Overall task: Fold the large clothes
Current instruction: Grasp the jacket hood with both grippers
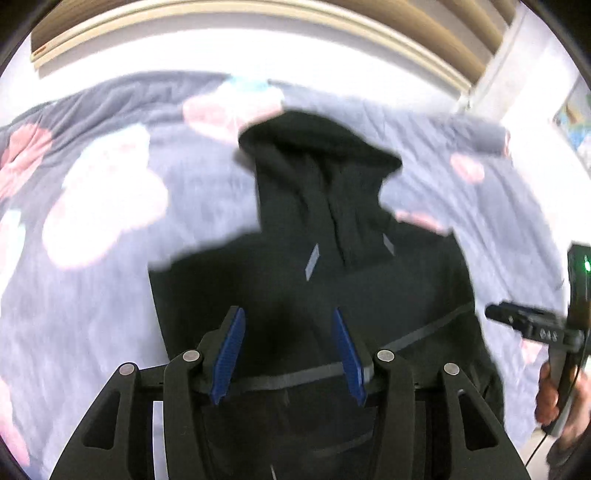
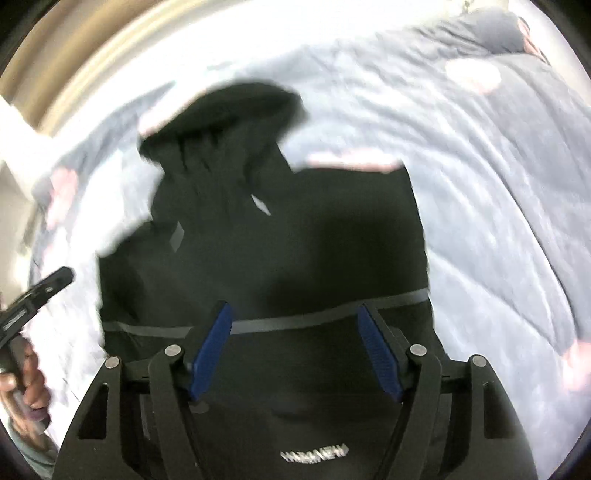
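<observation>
Black hooded sweatshirt (image 1: 295, 280) lies lengthwise on the grey floral quilt (image 1: 92, 229), hood farthest away, beneath the left gripper (image 1: 288, 354) and right gripper (image 2: 295, 350), both open and empty.

A bed carries everything, covered by a grey-blue quilt (image 1: 207, 192) printed with pink and white blotches and rumpled into long creases. A black hooded jacket (image 1: 314, 288) lies directly on the quilt, hood toward the far edge, its sides folded in; thin grey strips cross its body. Beyond the bed runs a wooden headboard (image 1: 258, 14).
</observation>
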{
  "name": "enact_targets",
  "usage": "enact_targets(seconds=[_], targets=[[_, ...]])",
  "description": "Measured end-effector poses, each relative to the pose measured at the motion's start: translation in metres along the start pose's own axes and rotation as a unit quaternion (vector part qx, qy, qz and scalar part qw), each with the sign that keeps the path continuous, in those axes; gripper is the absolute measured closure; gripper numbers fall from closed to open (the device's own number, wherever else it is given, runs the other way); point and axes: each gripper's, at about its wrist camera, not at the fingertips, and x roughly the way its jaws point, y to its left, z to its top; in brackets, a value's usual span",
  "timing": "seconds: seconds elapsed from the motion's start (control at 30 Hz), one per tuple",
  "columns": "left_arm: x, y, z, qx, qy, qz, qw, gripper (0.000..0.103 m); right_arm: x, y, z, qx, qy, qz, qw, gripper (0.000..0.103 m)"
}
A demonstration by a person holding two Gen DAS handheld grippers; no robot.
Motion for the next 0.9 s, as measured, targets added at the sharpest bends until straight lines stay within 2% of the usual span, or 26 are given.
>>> enact_targets(seconds=[0.1,0.2,0.3,0.47,0.6,0.67,0.8,0.9], targets=[[0.007,0.015,0.037,-0.013,-0.019,-0.001,0.9997,0.052,0.009,0.008,0.05,-0.001,-0.027,0.024,0.999,0.028],[0.02,0.028,0.07,-0.027,-0.029,-0.005,0.9992,0.05,0.035,0.011,0.099,0.01,-0.037,0.035,0.999,0.028],[0.04,0.041,0.102,-0.041,-0.031,-0.01,0.9986,0.046,0.077,0.008,0.161,0.02,-0.047,0.035,0.998,0.028],[0.091,0.062,0.156,-0.079,-0.04,-0.036,0.9954,0.043,0.136,-0.005,0.229,0.031,-0.048,0.048,0.997,0.028],[0.14,0.075,0.192,-0.107,-0.029,-0.06,0.992,0.043,0.179,-0.002,0.255,0.023,-0.032,0.049,0.998,0.028],[0.163,0.079,0.203,-0.113,-0.017,-0.056,0.9919,0.043,0.198,-0.003,0.263,0.019,-0.02,0.055,0.998,0.028],[0.205,0.087,0.212,-0.114,0.015,-0.066,0.9911,0.043,0.225,-0.001,0.269,0.008,0.006,0.079,0.997,0.028],[0.231,0.095,0.209,-0.138,0.037,-0.1,0.9846,0.043,0.239,0.003,0.268,0.0,0.026,0.102,0.994,0.028]])
